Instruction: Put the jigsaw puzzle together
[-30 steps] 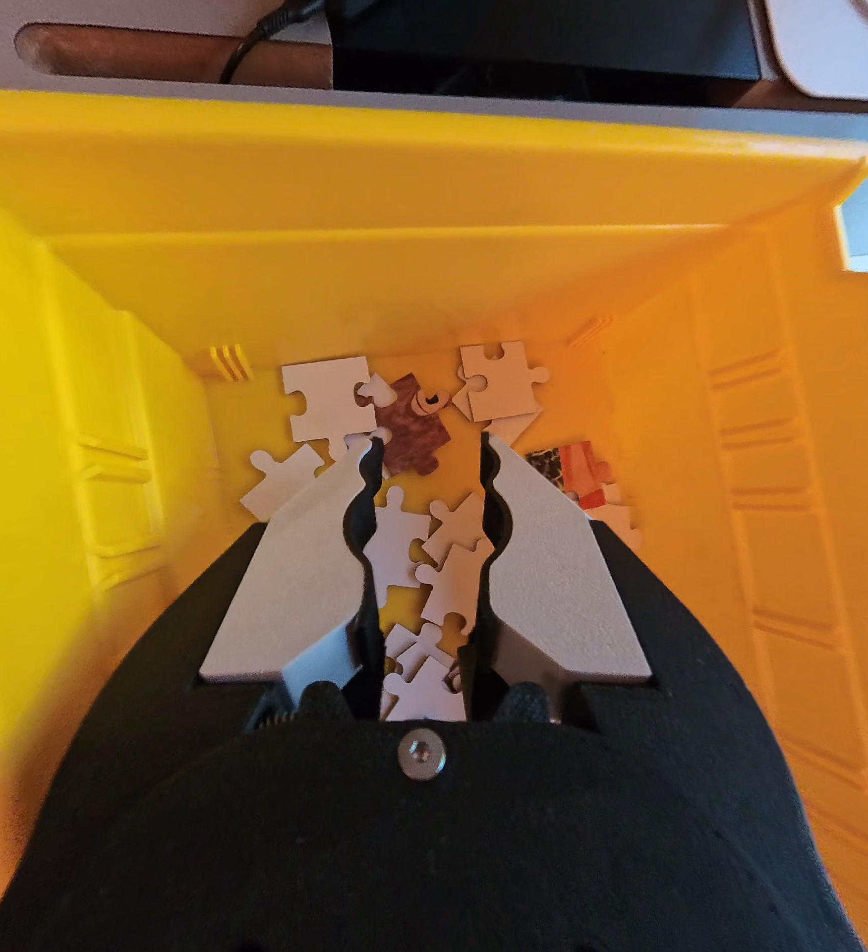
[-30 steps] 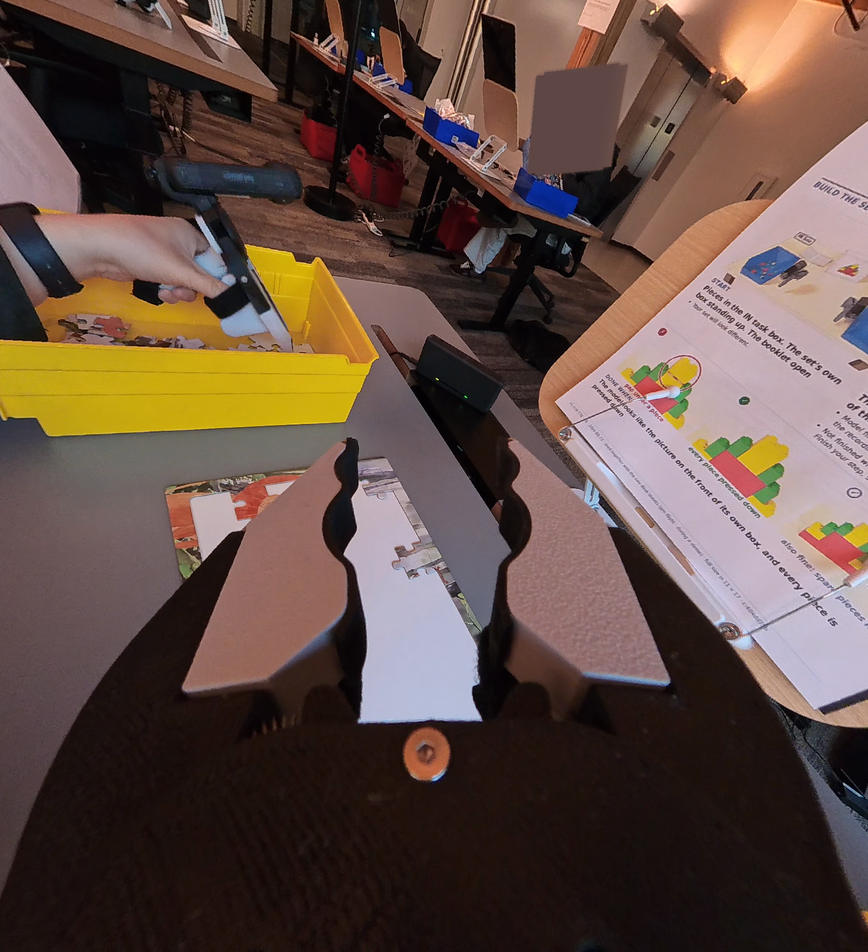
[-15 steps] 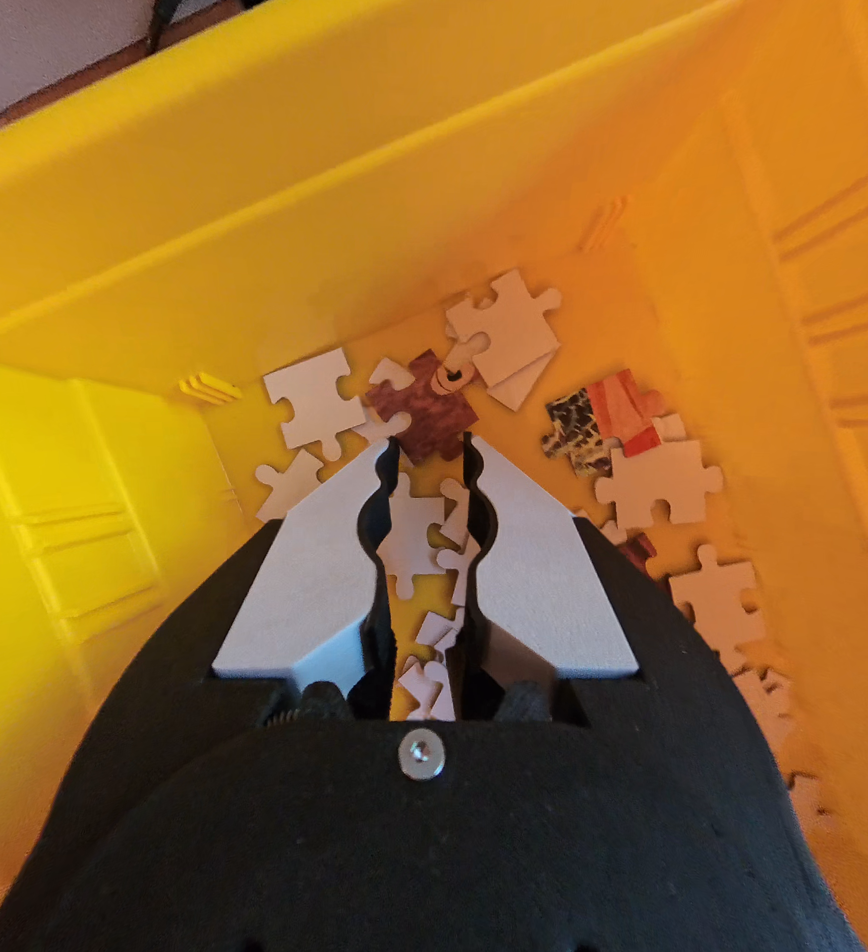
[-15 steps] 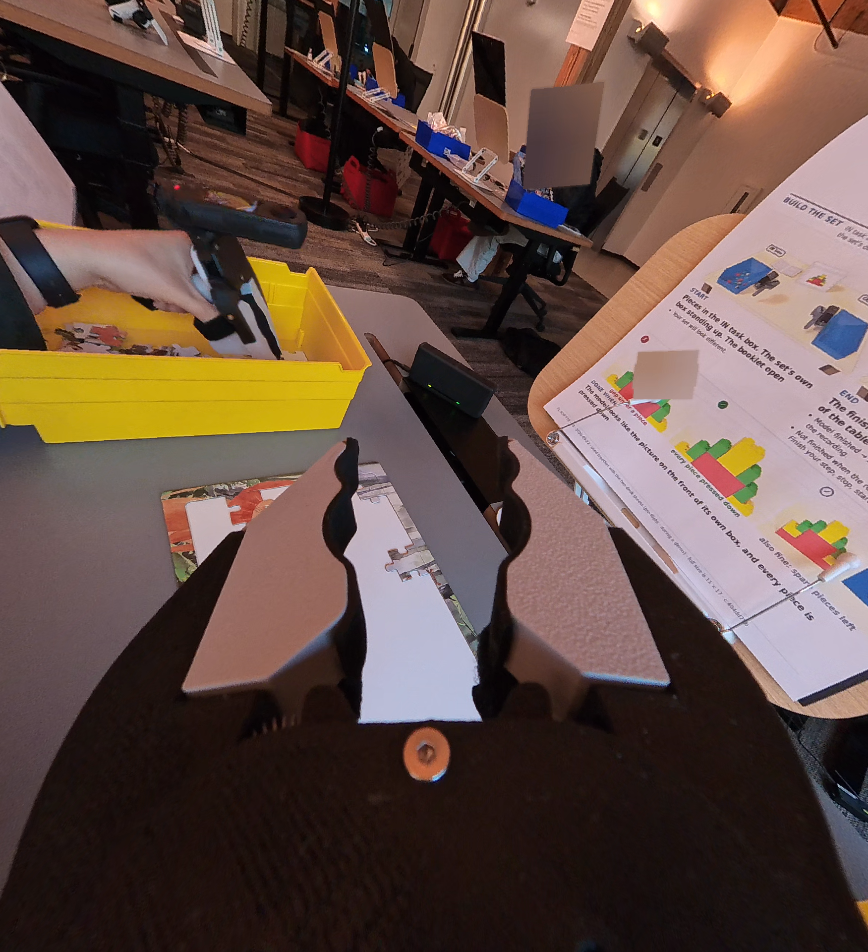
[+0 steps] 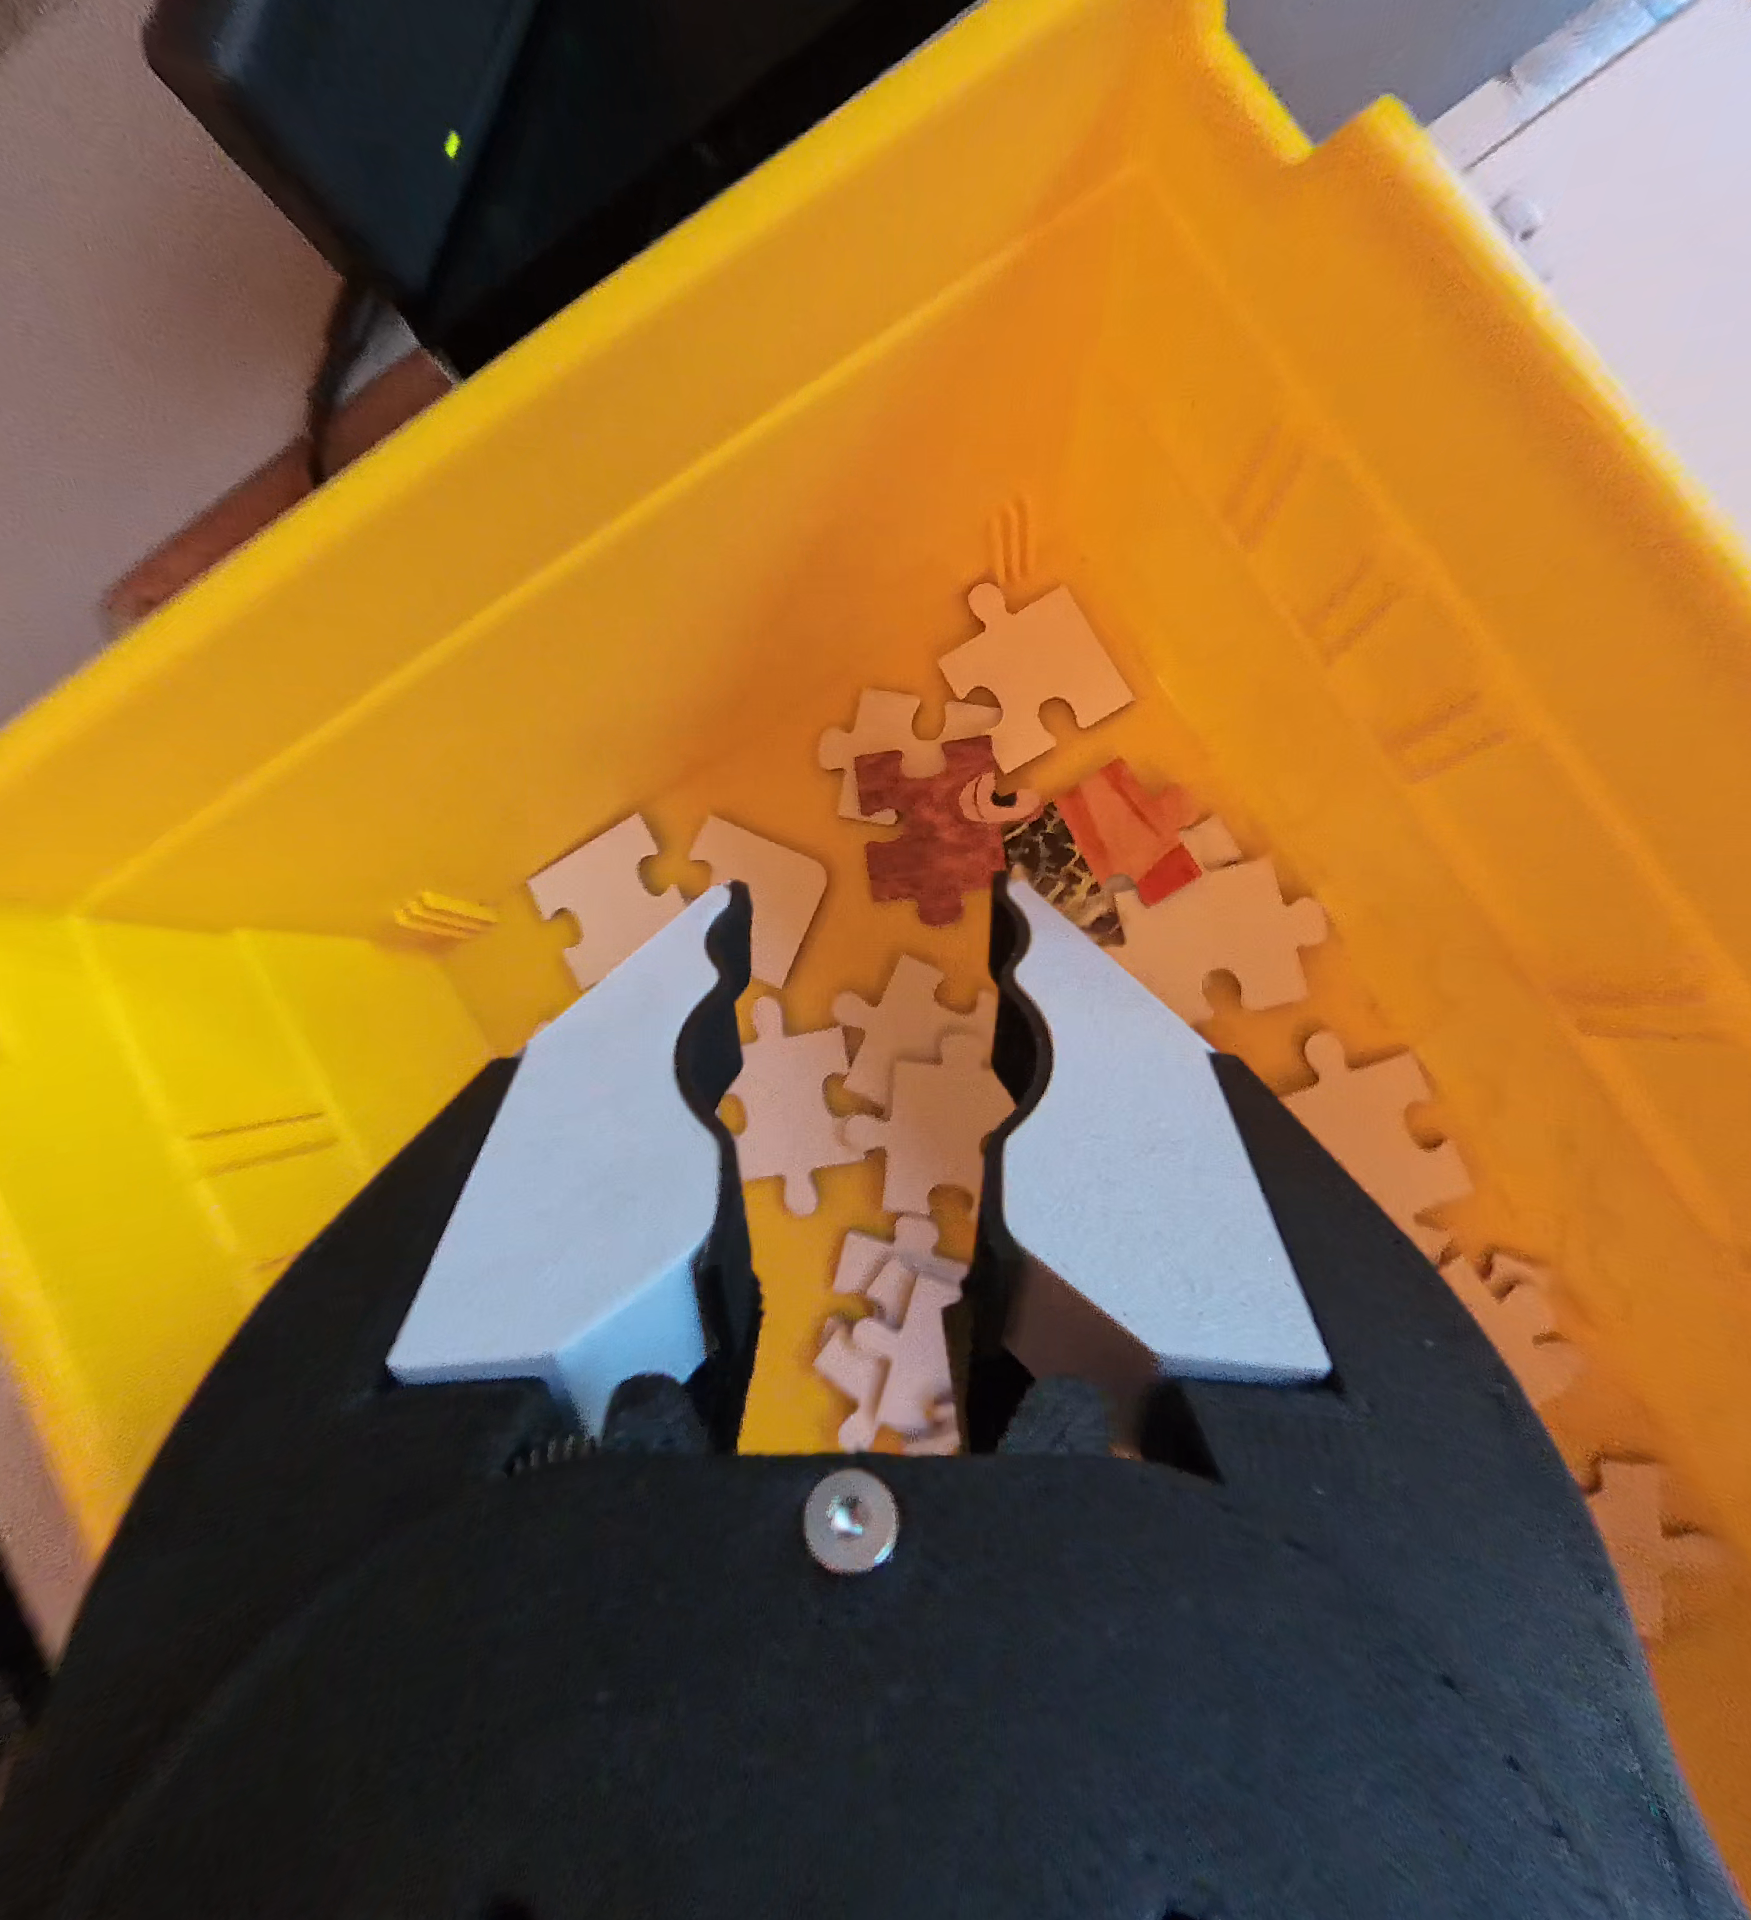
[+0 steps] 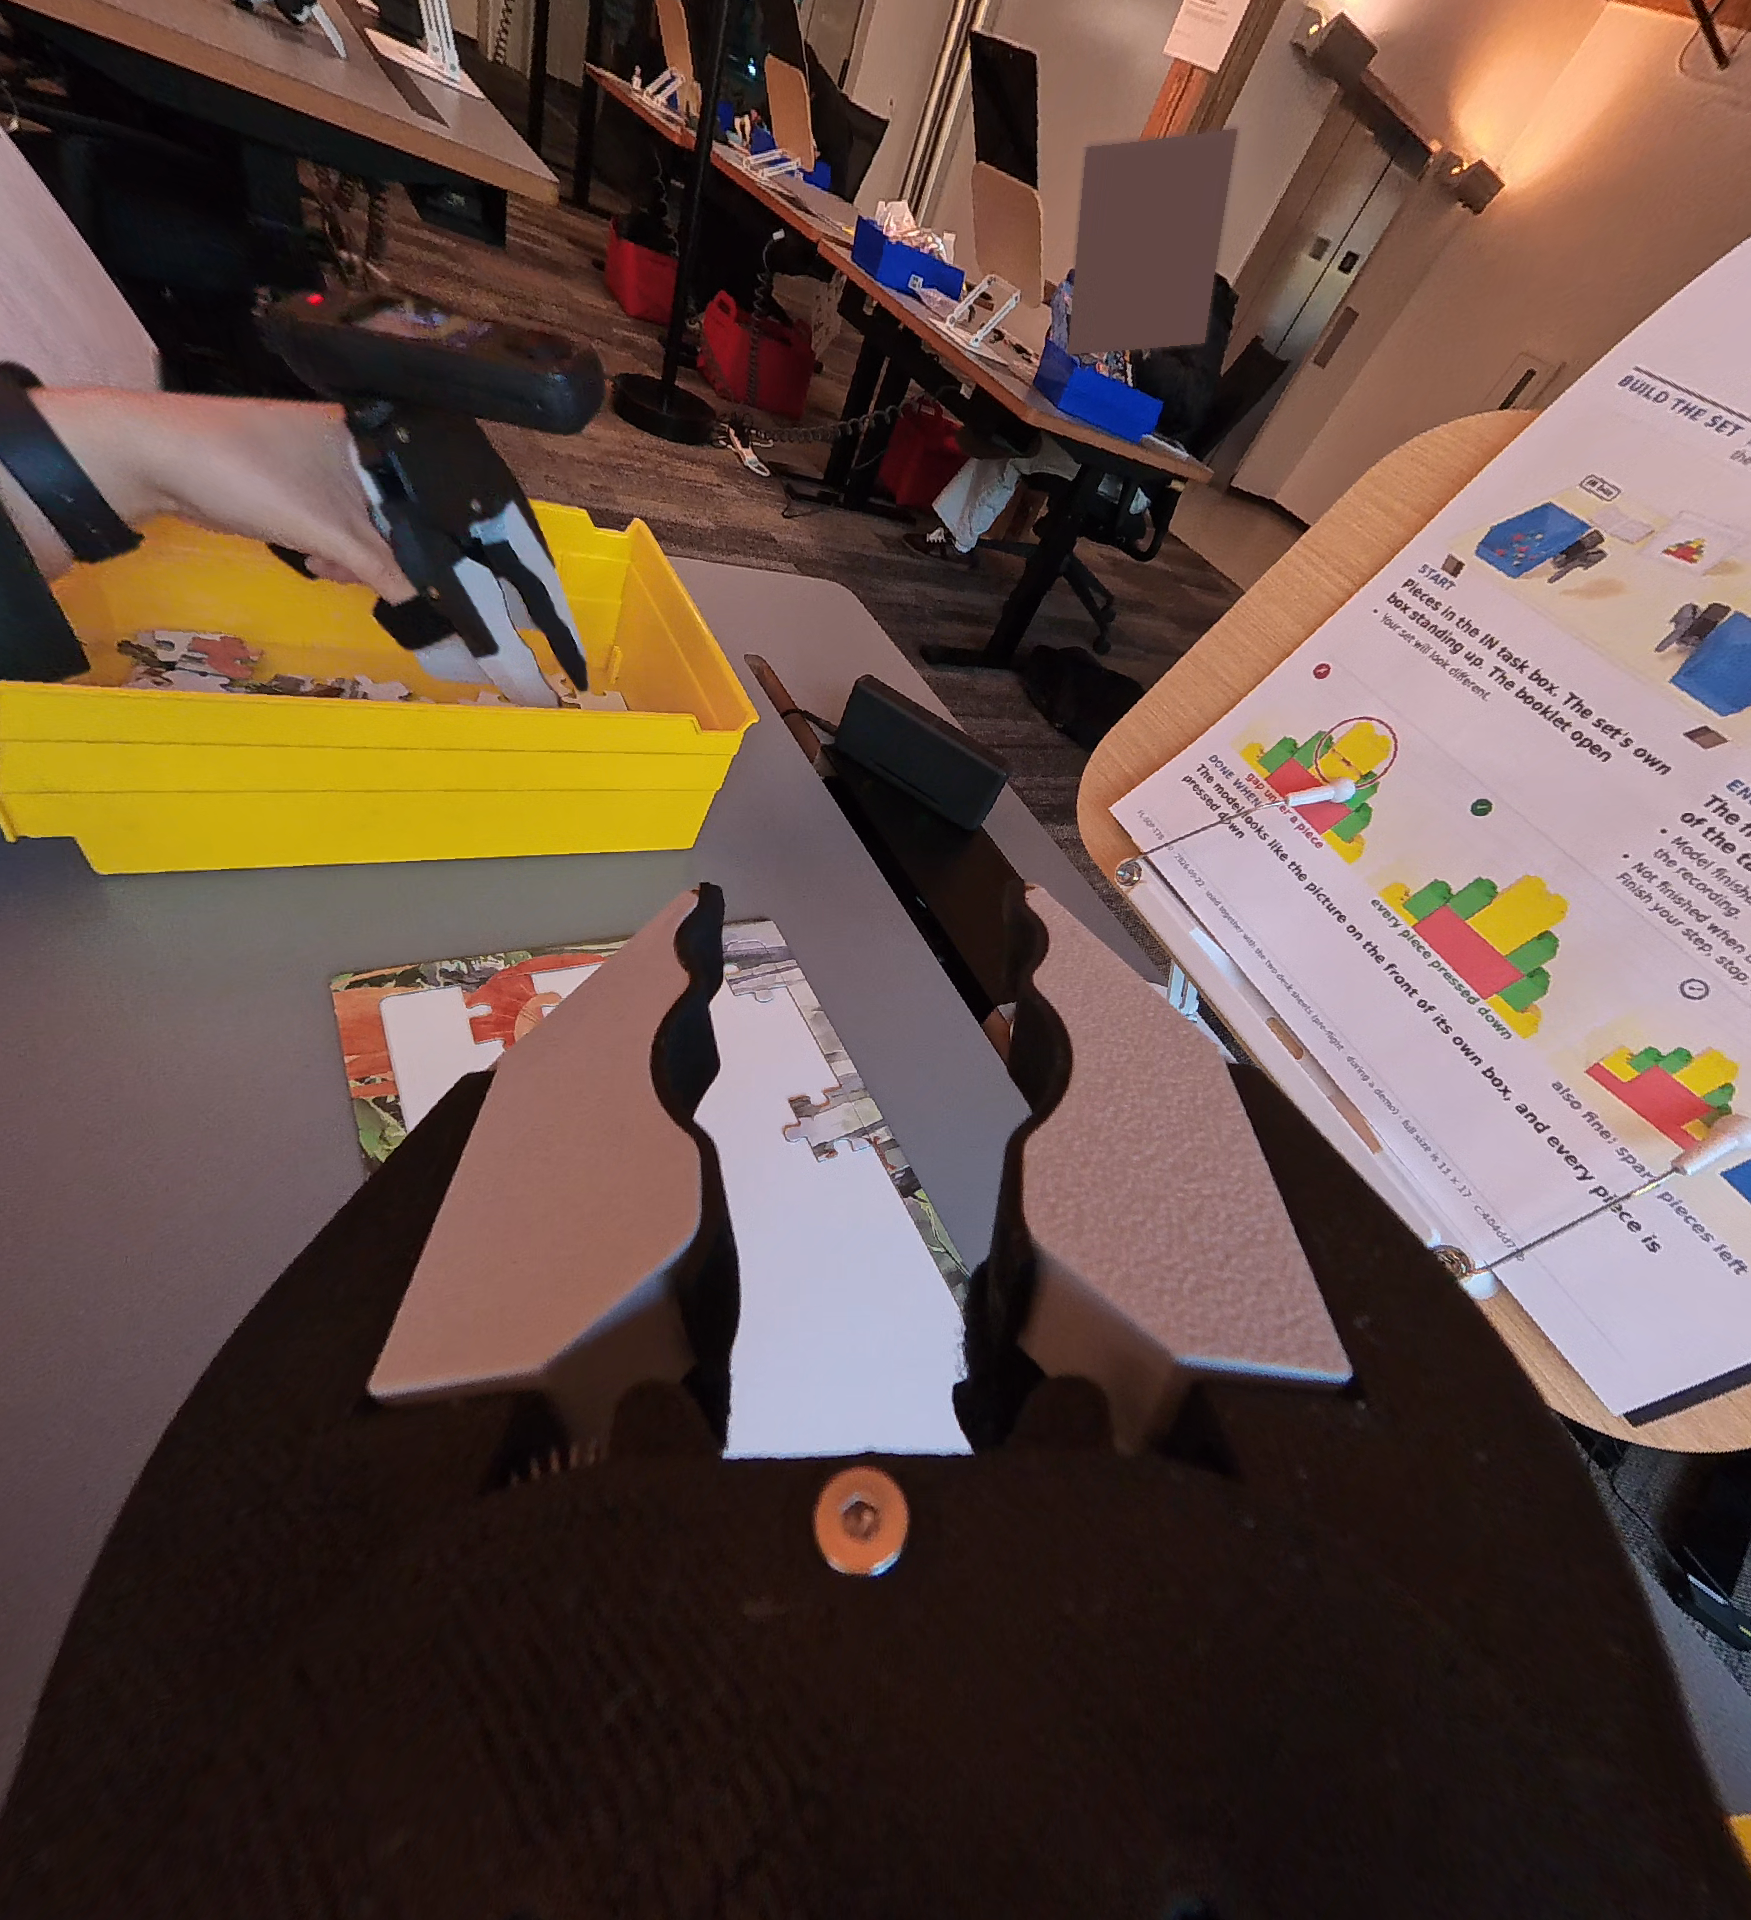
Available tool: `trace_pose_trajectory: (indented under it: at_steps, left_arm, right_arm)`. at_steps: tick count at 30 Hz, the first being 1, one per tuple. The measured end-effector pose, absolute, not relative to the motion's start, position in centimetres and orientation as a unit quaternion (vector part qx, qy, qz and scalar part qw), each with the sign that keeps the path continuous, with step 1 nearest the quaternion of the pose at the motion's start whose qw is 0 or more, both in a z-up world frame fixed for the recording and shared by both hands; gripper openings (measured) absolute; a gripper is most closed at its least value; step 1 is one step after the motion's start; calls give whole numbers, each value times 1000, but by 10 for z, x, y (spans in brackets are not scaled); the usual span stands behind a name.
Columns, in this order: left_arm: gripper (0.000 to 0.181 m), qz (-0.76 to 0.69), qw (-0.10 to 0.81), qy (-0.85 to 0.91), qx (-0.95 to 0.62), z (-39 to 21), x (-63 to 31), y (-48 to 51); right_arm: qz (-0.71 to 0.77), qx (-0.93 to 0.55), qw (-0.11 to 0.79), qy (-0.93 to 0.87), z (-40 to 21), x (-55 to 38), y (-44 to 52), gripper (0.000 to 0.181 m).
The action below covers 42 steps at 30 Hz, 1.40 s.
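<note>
Puzzle board (image 6: 414, 1029): lies flat on the grey desk (image 6: 123, 1143), partly done. It has a leafy picture rim and a big white bare middle. A few pieces are fitted along its edges.
Loose pieces (image 5: 798, 1112): lie in the yellow bin (image 5: 642, 582), most of them white side up, some on top of each other.
Brown piece (image 5: 928, 836): picture side up, in the bin's far part, just past the left gripper's tips. It touches a white piece (image 5: 1037, 670) and sits beside an orange piece (image 5: 1125, 831).
Bin place: on the desk, behind the puzzle board and apart from it.
Left gripper (image 5: 866, 904): reaches down into the bin with its tips low among the pieces. Its fingers are apart with a fair gap, and nothing is held between them. A hand (image 6: 227, 483) with a black wrist strap holds it.
Right gripper (image 6: 866, 914): hangs over the puzzle board, fingers apart, holding nothing.
Black box (image 6: 918, 748): at the desk's far edge, right of the bin.
Paper sheet (image 6: 1577, 831): on a wooden board to the right, with pictures of coloured bricks.
Room behind: more desks, with blue bins and red bags.
</note>
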State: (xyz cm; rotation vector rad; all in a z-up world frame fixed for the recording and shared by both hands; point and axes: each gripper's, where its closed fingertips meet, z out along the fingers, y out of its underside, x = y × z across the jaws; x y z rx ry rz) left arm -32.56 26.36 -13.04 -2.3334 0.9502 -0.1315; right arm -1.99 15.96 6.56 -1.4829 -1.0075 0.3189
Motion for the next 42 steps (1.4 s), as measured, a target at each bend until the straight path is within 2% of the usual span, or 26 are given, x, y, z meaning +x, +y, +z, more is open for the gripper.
trace_pose_trajectory:
  at_steps: [4, 9, 10, 11, 12, 13, 16, 18, 21, 23, 29, 38, 42]
  left_arm:
    - [47, -69, 290, 340, -892, -148, -319, 268]
    - [42, -84, 281, 359, -886, -158, -309, 265]
    - [36, -75, 279, 365, -885, -159, -310, 265]
    - [25, -76, 281, 374, -880, -159, -308, 264]
    - [6, -70, 278, 385, -877, -160, -308, 262]
    - [0, -56, 276, 393, -875, -160, -311, 262]
    - [0, -40, 284, 400, -871, -157, -312, 263]
    - [6, -42, 290, 385, -875, -155, -314, 266]
    - [42, -83, 287, 355, -886, -156, -311, 268]
    - [54, -91, 282, 346, -890, -160, -310, 269]
    - [39, -118, 290, 331, -890, -162, -307, 271]
    - [39, -86, 286, 333, -895, -161, -316, 273]
    - [39, -88, 314, 324, -888, -145, -316, 276]
  right_arm:
    - [139, -645, 612, -436, 64, -19, 161, 54]
    - [137, -647, 608, -439, 62, -21, 161, 54]
    - [136, -647, 608, -440, 61, -21, 161, 55]
    - [136, -647, 607, -440, 61, -21, 161, 55]
    - [137, -647, 607, -440, 61, -21, 161, 54]
    - [138, -647, 607, -440, 61, -22, 161, 54]
    - [137, -648, 605, -441, 59, -22, 161, 54]
    - [135, -649, 605, -442, 59, -21, 161, 54]
    - [138, -648, 605, -441, 60, -21, 161, 54]
    - [137, -649, 604, -442, 59, -21, 161, 55]
    - [138, -650, 601, -445, 57, -23, 161, 54]
    - [141, -649, 599, -447, 55, -24, 161, 54]
    - [142, -649, 597, -449, 54, -25, 161, 54]
